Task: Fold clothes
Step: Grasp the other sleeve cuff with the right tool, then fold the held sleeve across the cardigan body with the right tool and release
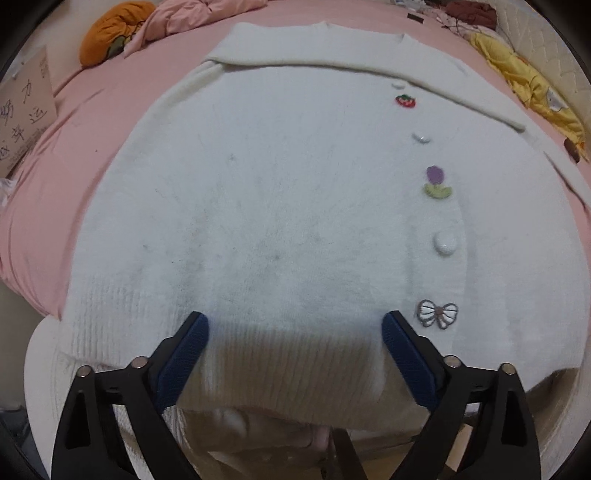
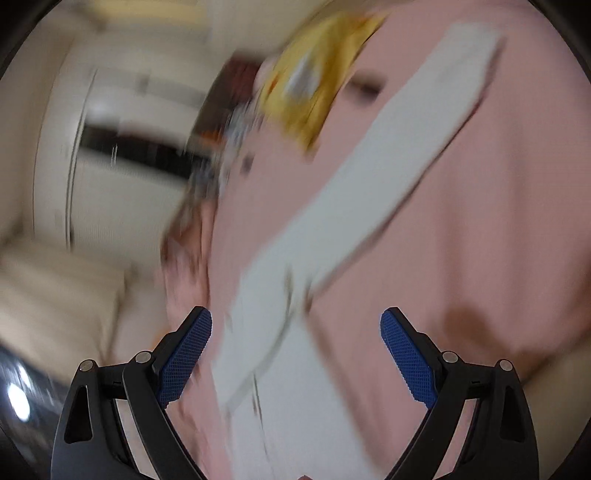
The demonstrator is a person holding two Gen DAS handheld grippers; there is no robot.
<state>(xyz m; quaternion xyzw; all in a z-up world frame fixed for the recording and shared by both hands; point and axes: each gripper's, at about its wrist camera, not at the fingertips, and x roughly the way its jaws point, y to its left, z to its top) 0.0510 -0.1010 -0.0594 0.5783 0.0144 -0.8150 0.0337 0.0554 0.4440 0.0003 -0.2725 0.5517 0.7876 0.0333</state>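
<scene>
- White fuzzy cardigan (image 1: 266, 192) spread flat on the pink bed (image 1: 110, 107), hem hanging over the near edge, collar toward the far side
- Both sleeves folded across the upper part, just below the collar
- Down the button line: strawberry patch (image 1: 405, 100), purple flower patch (image 1: 436, 182), bow patch (image 1: 437, 313), with white buttons (image 1: 445, 242) between
- Left gripper (image 1: 295, 332) angled steeply down over the ribbed hem, fingers (image 1: 186, 354) spread wide with the hem lying between them, pads not pressing on it
- Right gripper (image 2: 295, 332) seen through heavy blur, fingers (image 2: 406, 358) released and wide apart, a white sleeve (image 2: 369, 184) below and beyond them, nothing grasped
- Orange cushion (image 1: 110, 35) at the far left corner of the bed, yellow garment (image 1: 528, 85) along the right edge
- Cardboard sign with handwriting (image 1: 26, 110) beside the left edge
</scene>
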